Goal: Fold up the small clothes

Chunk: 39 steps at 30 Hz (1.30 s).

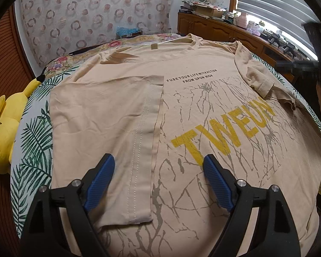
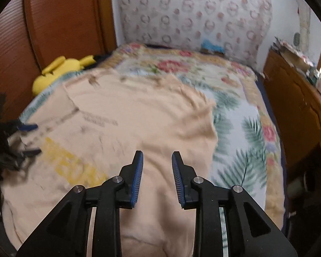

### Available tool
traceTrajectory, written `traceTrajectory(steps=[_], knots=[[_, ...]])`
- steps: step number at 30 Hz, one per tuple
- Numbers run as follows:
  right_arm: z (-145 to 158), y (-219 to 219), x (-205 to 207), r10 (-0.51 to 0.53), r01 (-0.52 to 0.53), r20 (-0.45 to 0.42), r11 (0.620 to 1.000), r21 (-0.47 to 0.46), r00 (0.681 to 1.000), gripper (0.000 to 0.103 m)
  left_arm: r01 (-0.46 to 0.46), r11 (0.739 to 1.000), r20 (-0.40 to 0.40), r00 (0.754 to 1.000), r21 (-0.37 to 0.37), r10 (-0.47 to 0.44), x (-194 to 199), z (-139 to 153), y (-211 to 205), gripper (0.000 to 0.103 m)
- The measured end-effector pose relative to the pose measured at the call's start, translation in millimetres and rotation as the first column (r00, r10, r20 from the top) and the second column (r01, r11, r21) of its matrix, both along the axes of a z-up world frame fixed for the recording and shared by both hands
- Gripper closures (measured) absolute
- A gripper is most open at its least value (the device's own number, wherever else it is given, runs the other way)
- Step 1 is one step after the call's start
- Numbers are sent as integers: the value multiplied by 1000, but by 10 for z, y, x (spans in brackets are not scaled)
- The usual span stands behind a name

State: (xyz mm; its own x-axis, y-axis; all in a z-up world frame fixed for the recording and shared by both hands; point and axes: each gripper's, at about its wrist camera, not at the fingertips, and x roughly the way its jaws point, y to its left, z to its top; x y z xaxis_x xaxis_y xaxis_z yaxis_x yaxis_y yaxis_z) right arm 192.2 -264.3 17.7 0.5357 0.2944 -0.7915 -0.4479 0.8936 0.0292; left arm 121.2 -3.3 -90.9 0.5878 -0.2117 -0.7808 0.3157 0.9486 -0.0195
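Observation:
A beige T-shirt with yellow "TWEUN" lettering lies spread on the bed. Its left side and sleeve are folded inward over the front as a flap. The other sleeve lies rumpled at the far right. My left gripper is wide open and empty, hovering above the flap's edge. In the right wrist view the shirt is blurred. My right gripper is open and empty above the shirt's right part. The left gripper shows at the far left there.
A bedspread with leaf and flower print covers the bed. A yellow plush toy lies at the bed's left edge by a wooden wall. A wooden cabinet with clutter stands on the right. A patterned curtain hangs behind.

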Motion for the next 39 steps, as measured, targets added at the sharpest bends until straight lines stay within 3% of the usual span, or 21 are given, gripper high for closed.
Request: traceTrajectory(steps=[8, 13, 16, 18, 26, 34, 35, 39], knots=[[-411, -2, -291, 15, -16, -61, 1000, -14, 998, 76, 0, 1000, 1, 1000, 2, 0, 1, 3, -1, 17], [-413, -50, -506, 9, -10, -27, 999, -44, 1000, 76, -21, 1000, 19, 1000, 11, 20, -6, 30, 11, 17], [-403, -98, -615, 6, -7, -19, 999, -53, 1000, 74, -18, 999, 50, 999, -34, 20, -48, 139, -12, 17], [-400, -138, -693, 8, -8, -10, 998, -58, 1000, 73, 5, 997, 64, 998, -78, 0, -64, 240, -75, 17], [-429, -331, -746, -50, 51, 19, 996, -73, 999, 67, 132, 984, 75, 990, -118, -123, 96, 436, -581, 18], [-461, -424, -780, -79, 79, 28, 997, -24, 997, 61, 231, 963, 18, 973, -139, -231, 362, 396, -1129, 31], [-463, -424, -780, -77, 78, 29, 997, -22, 997, 61, 245, 959, 11, 969, -140, -246, 385, 384, -1207, 41], [-472, -443, -779, -77, 77, 27, 997, -8, 997, 60, 295, 944, -24, 953, -148, -302, 464, 293, -1499, 57]])
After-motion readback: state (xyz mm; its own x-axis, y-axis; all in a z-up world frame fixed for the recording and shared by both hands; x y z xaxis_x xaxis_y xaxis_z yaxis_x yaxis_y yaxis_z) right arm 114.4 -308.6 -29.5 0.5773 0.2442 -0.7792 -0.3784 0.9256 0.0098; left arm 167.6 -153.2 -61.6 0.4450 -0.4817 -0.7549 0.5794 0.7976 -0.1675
